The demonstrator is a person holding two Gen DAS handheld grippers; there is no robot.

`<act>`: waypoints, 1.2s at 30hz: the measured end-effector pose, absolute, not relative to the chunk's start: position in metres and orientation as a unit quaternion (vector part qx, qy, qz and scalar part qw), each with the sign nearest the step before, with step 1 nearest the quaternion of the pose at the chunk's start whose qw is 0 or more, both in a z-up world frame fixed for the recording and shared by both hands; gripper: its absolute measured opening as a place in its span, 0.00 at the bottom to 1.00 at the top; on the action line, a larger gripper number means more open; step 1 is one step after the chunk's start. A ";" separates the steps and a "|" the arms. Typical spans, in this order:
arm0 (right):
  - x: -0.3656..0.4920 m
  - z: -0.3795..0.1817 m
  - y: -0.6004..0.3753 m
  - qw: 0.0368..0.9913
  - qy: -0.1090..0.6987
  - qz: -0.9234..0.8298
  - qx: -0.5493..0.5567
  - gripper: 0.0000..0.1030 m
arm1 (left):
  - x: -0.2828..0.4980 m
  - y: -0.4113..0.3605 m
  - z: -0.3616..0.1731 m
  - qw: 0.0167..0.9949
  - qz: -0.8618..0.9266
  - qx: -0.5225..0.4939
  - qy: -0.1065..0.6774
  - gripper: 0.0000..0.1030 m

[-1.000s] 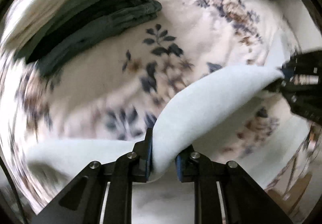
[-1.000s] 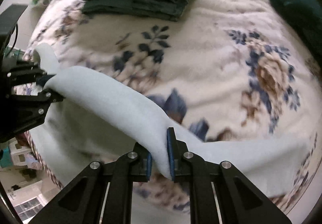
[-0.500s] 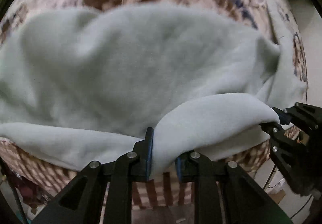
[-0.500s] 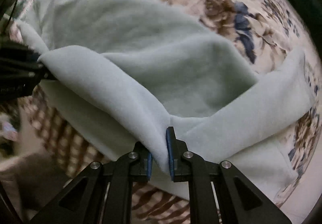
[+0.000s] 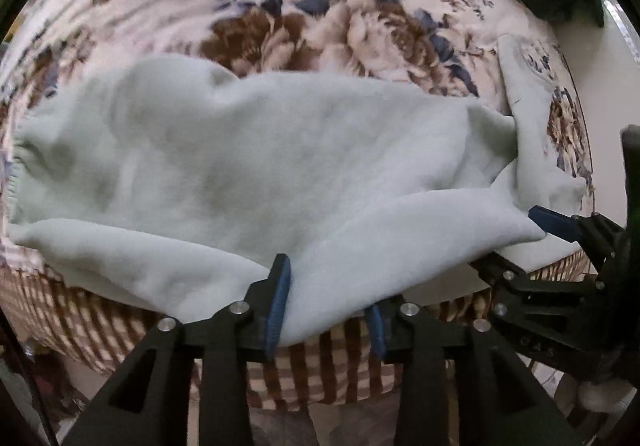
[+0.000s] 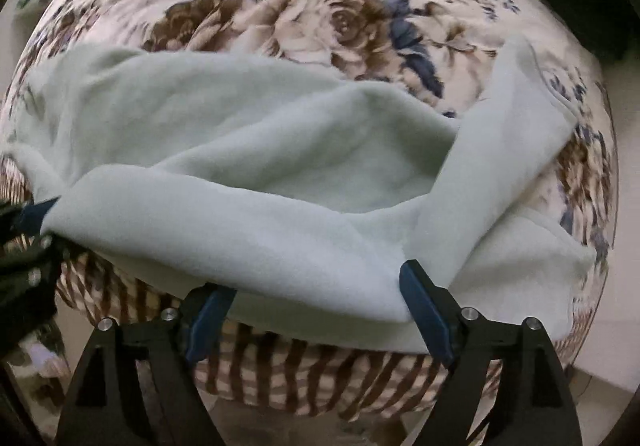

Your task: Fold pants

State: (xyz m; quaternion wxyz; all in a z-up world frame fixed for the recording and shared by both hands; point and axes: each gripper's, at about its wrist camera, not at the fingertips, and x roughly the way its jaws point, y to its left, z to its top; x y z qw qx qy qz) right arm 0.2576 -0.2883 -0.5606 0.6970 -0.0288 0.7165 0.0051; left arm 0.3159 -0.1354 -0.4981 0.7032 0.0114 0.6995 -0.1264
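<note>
You are working one pair of pale green fleece pants (image 5: 256,165), soft, light and floppy, draped over the near edge of the floral bedspread (image 5: 360,29), so take them at a doubled edge or hem rather than mid-panel. Both your claws have just been opening. The left gripper (image 5: 326,308) stands narrowly parted with the fold between its pads, and the right gripper (image 6: 316,310) gapes wide, the fabric edge lying loose across it.
</note>
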 end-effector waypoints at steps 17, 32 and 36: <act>0.358 -0.571 -0.424 0.695 0.682 -0.180 0.142 0.87 | 0.374 -0.133 -0.485 0.785 0.010 0.100 0.612 0.94; 0.254 -0.565 -0.551 0.669 0.587 -0.309 0.334 0.09 | 0.352 -0.159 -0.504 0.749 -0.019 0.077 0.658 0.94; 0.166 -0.594 -0.577 0.610 0.547 -0.341 0.461 0.09 | 0.334 -0.174 -0.510 0.743 -0.031 0.084 0.664 0.94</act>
